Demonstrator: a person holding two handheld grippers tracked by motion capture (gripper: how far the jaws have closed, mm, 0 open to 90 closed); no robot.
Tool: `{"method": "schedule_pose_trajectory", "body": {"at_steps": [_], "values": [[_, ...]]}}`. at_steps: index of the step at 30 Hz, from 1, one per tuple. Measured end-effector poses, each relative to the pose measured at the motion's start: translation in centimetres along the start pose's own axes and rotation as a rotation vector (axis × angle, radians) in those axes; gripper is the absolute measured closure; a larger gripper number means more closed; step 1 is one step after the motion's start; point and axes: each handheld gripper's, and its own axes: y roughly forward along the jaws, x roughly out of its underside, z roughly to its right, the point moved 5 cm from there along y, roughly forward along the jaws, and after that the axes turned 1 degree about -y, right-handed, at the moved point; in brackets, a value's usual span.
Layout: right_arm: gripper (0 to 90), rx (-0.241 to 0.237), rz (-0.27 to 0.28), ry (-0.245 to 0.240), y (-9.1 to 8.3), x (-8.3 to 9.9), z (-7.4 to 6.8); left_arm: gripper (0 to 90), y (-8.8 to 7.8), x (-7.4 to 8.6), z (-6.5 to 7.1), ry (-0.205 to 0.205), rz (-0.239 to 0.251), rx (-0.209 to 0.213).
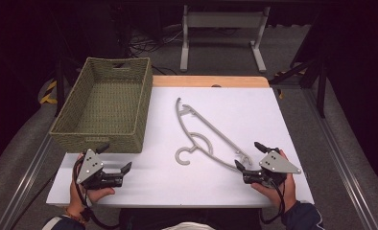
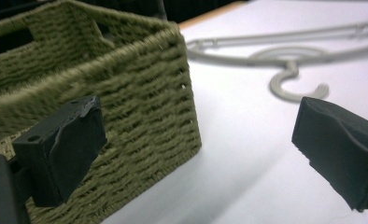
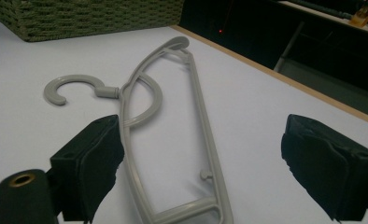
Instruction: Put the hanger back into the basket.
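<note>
**High view: basket and hanger on white table**

Woven green basket (image 1: 105, 105), at 10 o'clock on the white table (image 1: 254, 110): interior bare. Grey plastic hanger (image 1: 204, 134) flat at centre, apart from the basket. Left gripper (image 1: 114, 158) at 7 o'clock, jaws apart, holding nothing. Right gripper (image 1: 248, 155) at 5 o'clock, jaws apart around the hanger's near end.

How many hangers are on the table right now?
1. A grey plastic hanger lies flat on the white table, right of the woven basket, its near end by the right gripper. The basket looks empty.
</note>
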Motion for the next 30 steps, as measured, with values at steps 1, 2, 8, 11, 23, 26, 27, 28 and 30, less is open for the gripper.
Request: {"method": "schedule_pose_trajectory", "body": {"at_steps": [1,2,8,11,23,26,27,28,30], "values": [[13.0,-0.013,-0.008,0.013,0.1,0.1,0.0,3.3,0.1,0.1,0.1,0.005,-0.009,0.009],[13.3,-0.052,-0.032,0.024,0.2,0.3,-0.1,3.4,0.1,0.2,0.4,0.029,-0.015,0.013],[15.3,-0.163,-0.12,0.011,1.1,0.3,-1.2,3.8,-0.1,0.1,0.8,0.055,0.003,0.025],[15.8,-0.187,-0.13,0.015,1.3,0.1,-1.4,3.6,-0.1,0.3,0.8,0.054,-0.005,0.028],[36.7,-0.376,-0.404,-0.09,5.7,-1.7,-2.8,3.7,0.4,0.5,1.0,0.06,-0.036,0.048],[43.7,-0.402,-0.491,-0.106,7.2,-1.8,-3.0,3.9,0.4,0.6,1.0,0.063,-0.044,0.056],[44.7,-0.41,-0.518,-0.103,7.6,-1.8,-3.1,3.9,0.4,0.6,1.0,0.068,-0.052,0.058],[47.2,-0.425,-0.551,-0.094,8.2,-1.7,-3.3,4.2,0.5,0.7,1.0,0.073,-0.062,0.049],[52.4,-0.45,-0.599,-0.08,9.0,-1.5,-3.6,5.2,0.6,0.9,1.2,0.087,-0.081,0.057]]}}
